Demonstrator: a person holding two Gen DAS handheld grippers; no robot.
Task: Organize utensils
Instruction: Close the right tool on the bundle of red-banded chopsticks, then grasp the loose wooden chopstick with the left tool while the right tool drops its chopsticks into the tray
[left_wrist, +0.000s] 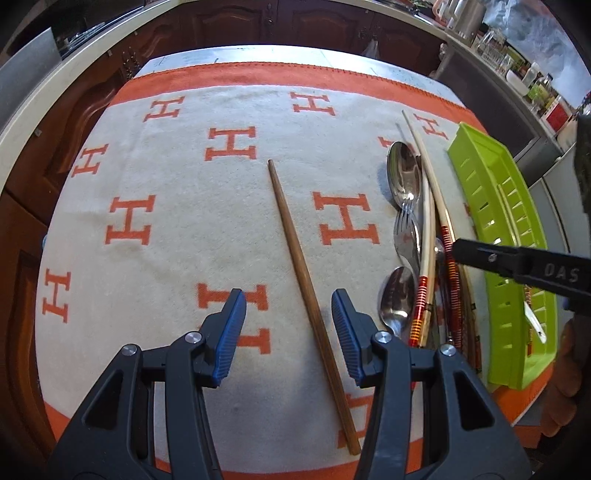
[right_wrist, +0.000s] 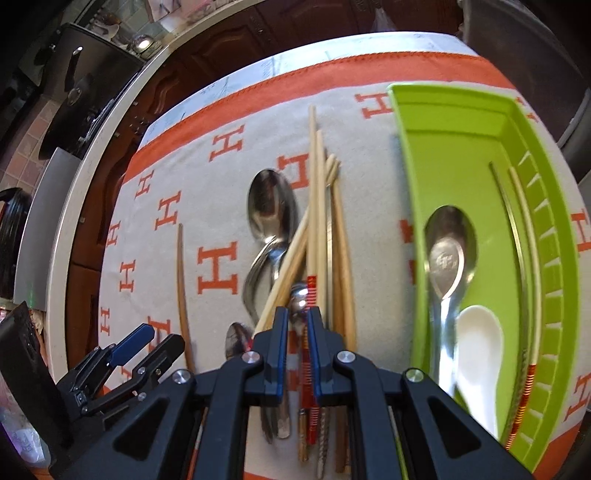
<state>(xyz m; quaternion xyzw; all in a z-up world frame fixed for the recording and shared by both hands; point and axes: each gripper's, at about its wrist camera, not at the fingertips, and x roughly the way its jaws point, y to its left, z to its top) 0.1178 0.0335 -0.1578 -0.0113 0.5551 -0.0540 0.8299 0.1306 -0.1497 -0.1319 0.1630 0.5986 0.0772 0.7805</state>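
A brown wooden chopstick (left_wrist: 310, 295) lies alone on the H-patterned cloth (left_wrist: 166, 184), running between the fingers of my open left gripper (left_wrist: 290, 332), closer to the right pad. To its right is a pile of metal spoons (left_wrist: 404, 173), a fork (left_wrist: 406, 229) and pale chopsticks (right_wrist: 317, 206). My right gripper (right_wrist: 298, 332) is over this pile, jaws narrowed onto a red-striped chopstick (right_wrist: 311, 291); a metal handle end also sits in the gap. The green tray (right_wrist: 443, 147) holds a metal spoon (right_wrist: 447, 266), a white spoon (right_wrist: 480, 354) and chopsticks (right_wrist: 524, 277).
The green tray (left_wrist: 480, 177) sits at the cloth's right edge. A counter with jars and bottles (left_wrist: 517, 62) runs behind on the right, and dark wooden cabinets (left_wrist: 221, 22) stand beyond the table. My left gripper (right_wrist: 166, 334) shows at the lower left of the right wrist view.
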